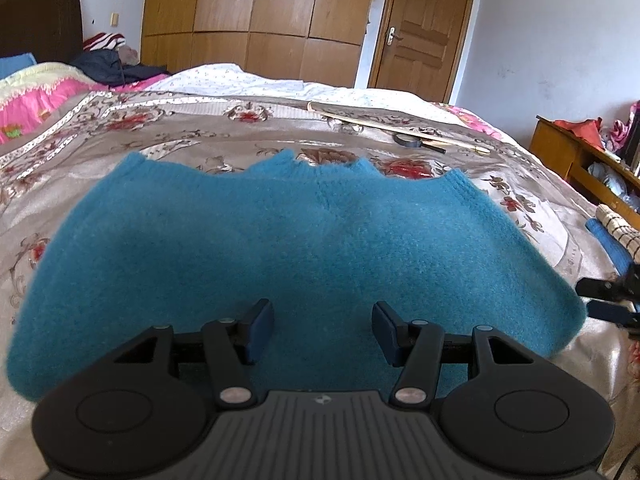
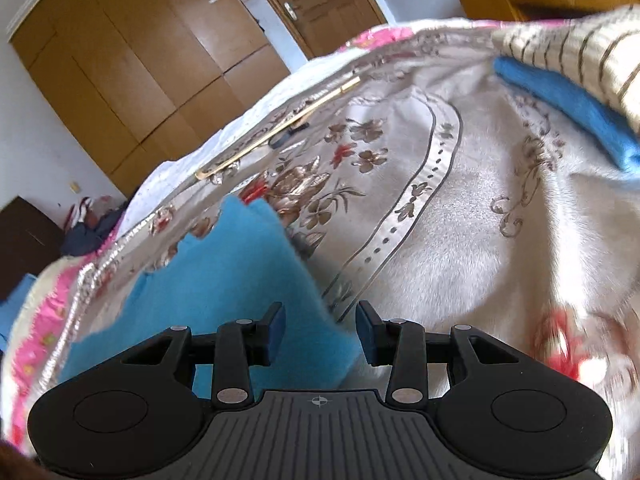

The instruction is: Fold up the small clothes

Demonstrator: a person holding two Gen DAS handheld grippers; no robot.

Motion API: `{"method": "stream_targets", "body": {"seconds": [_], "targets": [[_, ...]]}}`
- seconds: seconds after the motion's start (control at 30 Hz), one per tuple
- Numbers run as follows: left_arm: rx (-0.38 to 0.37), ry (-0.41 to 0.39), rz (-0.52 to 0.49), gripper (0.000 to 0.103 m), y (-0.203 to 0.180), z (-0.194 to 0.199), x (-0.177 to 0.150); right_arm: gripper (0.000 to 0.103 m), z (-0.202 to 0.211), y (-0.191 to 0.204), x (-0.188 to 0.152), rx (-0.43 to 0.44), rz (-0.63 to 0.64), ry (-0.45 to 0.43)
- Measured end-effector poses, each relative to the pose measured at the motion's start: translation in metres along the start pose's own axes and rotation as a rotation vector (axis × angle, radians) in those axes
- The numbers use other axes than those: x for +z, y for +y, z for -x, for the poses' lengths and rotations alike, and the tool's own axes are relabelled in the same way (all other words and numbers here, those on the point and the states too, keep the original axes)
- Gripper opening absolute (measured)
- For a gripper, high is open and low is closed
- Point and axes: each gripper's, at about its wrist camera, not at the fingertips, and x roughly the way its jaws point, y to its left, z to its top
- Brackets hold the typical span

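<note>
Left gripper (image 1: pixel 323 330) fingers spread, empty, over sweater (image 1: pixel 280 248) near hem; sweater flat on bed (image 1: pixel 200 132), long axis crosswise. Right gripper (image 2: pixel 320 330) spread, empty, at sweater's right corner.

Bedroom, daylight. Big wooden wardrobe (image 1: pixel 260 12) along far wall, panelled wood door (image 1: pixel 424 28) beside it, white walls (image 1: pixel 560 40). Floral satin bedspread (image 1: pixel 200 128) covering bed, cluttered wooden shelf (image 1: pixel 576 156) at right.
</note>
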Motion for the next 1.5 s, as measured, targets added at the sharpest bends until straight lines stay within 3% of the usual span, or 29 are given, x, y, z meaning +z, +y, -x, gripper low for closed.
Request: {"method": "stream_targets", "body": {"seconds": [0.17,0.27,0.43,0.63,0.93,1.13,1.27,1.4,1.5], "targets": [[0.018,0.001,-0.021,0.066,-0.008,-0.003,0.0,0.041,-0.037,-0.03,0.025,0.121,-0.079,0.149],[0.03,0.011,-0.038,0.066,-0.013,-0.004,0.003,0.041,-0.064,-0.046,0.034,0.244,-0.137,0.273],[0.032,0.034,-0.042,0.066,-0.02,-0.011,0.014,0.039,-0.101,-0.055,0.045,0.394,-0.165,0.402],[0.017,-0.005,-0.068,0.066,-0.04,-0.025,0.04,0.039,-0.136,-0.048,0.049,0.503,-0.184,0.477],[0.053,0.018,-0.142,0.066,-0.05,-0.067,0.05,0.041,-0.154,-0.04,0.05,0.599,-0.214,0.442],[0.046,0.024,-0.152,0.072,-0.039,-0.067,0.046,0.044,-0.124,-0.038,0.069,0.468,-0.049,0.403],[0.05,0.026,-0.169,0.072,-0.04,-0.068,0.044,0.042,-0.139,-0.04,0.084,0.461,-0.008,0.504],[0.056,0.036,-0.187,0.075,-0.041,-0.071,0.045,0.043,-0.149,-0.036,0.097,0.473,0.076,0.548],[0.062,0.045,-0.195,0.077,-0.042,-0.075,0.045,0.042,-0.167,-0.043,0.094,0.548,-0.008,0.587]]}}
